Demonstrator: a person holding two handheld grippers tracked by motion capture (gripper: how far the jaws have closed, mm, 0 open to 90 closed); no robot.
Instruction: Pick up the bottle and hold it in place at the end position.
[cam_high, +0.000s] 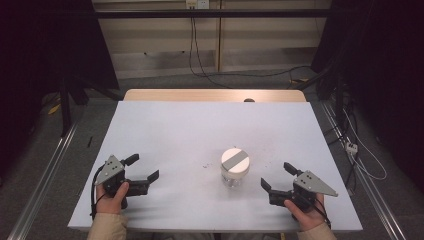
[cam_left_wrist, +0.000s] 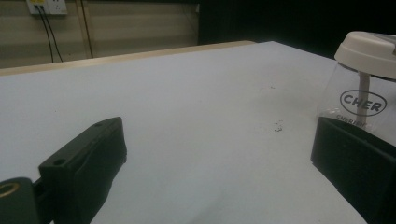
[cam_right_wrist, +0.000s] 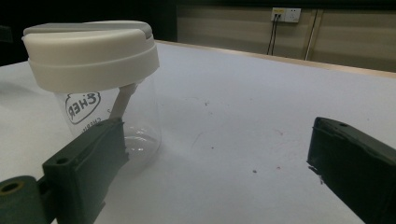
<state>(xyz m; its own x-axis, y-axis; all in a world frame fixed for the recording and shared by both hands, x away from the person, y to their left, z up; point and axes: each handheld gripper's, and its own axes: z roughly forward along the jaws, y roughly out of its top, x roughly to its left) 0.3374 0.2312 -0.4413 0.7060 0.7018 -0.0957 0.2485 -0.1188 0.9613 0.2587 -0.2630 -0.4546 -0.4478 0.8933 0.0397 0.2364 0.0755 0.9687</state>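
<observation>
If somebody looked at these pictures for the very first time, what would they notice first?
Probably the clear jar with the white lid, standing alone near the middle of the pale table, a little toward the person's right. Next, the two black grippers held low at the near edge: the left gripper and the right gripper, both with fingers spread and pointing inward toward the jar, holding nothing.

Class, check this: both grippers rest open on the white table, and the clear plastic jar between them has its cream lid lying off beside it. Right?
Wrong about the lid. The high view shows the cream lid sitting on the clear plastic jar, between the open left gripper and right gripper on the white table.
</observation>
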